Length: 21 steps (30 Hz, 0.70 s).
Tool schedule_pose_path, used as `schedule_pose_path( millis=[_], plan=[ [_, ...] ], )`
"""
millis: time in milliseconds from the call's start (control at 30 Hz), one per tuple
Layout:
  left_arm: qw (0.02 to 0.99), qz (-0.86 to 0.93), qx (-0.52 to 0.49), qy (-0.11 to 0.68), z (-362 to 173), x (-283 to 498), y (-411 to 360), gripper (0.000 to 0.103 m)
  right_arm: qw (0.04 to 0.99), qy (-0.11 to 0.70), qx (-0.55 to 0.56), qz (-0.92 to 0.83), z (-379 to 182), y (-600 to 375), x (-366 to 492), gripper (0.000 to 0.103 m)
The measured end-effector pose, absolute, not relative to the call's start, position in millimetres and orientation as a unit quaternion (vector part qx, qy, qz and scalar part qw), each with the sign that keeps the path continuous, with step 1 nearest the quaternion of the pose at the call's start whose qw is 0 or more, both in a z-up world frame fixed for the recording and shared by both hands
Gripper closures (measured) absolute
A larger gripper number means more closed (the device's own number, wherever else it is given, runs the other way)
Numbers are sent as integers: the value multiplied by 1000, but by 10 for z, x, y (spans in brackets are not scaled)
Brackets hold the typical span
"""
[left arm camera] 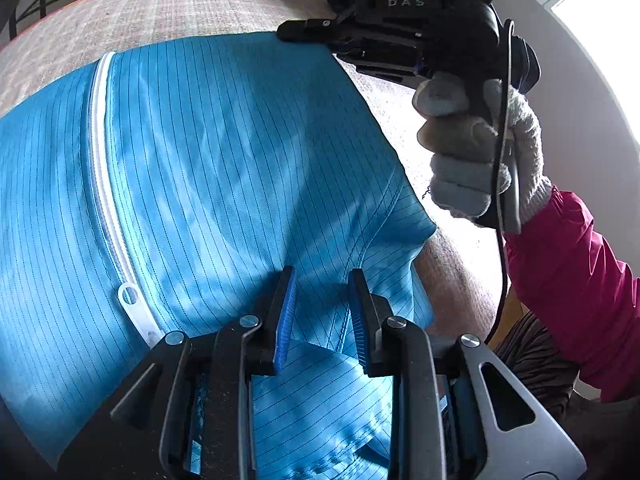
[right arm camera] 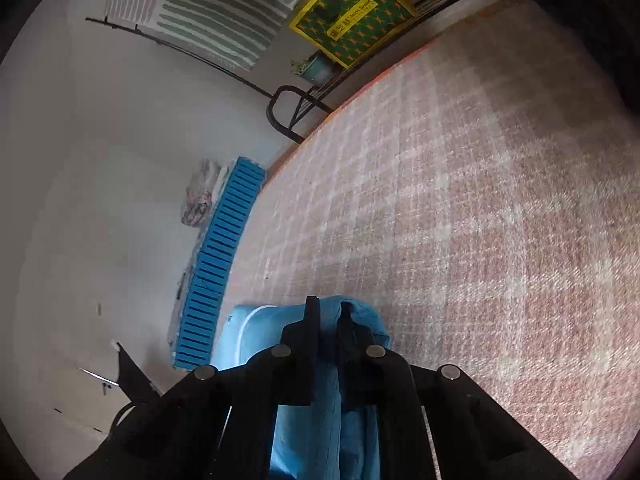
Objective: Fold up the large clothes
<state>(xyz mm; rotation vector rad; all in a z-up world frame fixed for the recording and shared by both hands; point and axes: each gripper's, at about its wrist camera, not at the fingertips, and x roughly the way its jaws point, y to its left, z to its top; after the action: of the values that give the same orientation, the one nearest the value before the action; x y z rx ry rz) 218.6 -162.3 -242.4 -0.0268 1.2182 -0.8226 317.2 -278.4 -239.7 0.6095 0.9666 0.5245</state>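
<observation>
The blue garment (left arm camera: 208,168), pinstriped with a white zipper (left arm camera: 105,184) running down it, lies spread on the pink checked bed cover (left arm camera: 168,8), its front facing up so the halves can be brought together along a straight line.

The left hand-held gripper (left arm camera: 322,316) hangs just above the cloth near its edge. Its blue pads (left arm camera: 285,320) stand partly apart with a raised ridge of fabric between them, but I cannot tell whether they press on it or merely straddle it. The zipper pull (left arm camera: 130,300) lies just to its left.

The right hand-held gripper (right arm camera: 329,332) is closed on a bunch of the same blue cloth, which wells up between and ahead of its black fingers (right arm camera: 311,320). Seen from the left wrist, it sits ahead and to the right at the garment's far edge (left arm camera: 304,34), held by a gloved hand (left arm camera: 476,148) in a pink sleeve (left arm camera: 576,280). Pinching that far corner probably serves to keep the hem taut and lift it clear of the bed, so the panel can be carried over without dragging.

With one edge gripped and the body flat, the fold looks barely begun. A slack grip on the near side would likely let the layers skew.
</observation>
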Motion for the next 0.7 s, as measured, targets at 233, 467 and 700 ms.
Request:
schedule_pose_path(
  millis=[233,467,700],
  plan=[
    [757,-383,-34,528,-2099,2120,-1258,78,831,457,267,172,-2347,-2983,3132,86],
    [824,-305,-68,473,-1700,2092,-137,57,808,463,299,209,-2281,-3202,2589,61],
    [829,-192,-186,491,-2001,2416,1034,49,789,496,274,238,-2367,-2940,2168,62]
  ],
)
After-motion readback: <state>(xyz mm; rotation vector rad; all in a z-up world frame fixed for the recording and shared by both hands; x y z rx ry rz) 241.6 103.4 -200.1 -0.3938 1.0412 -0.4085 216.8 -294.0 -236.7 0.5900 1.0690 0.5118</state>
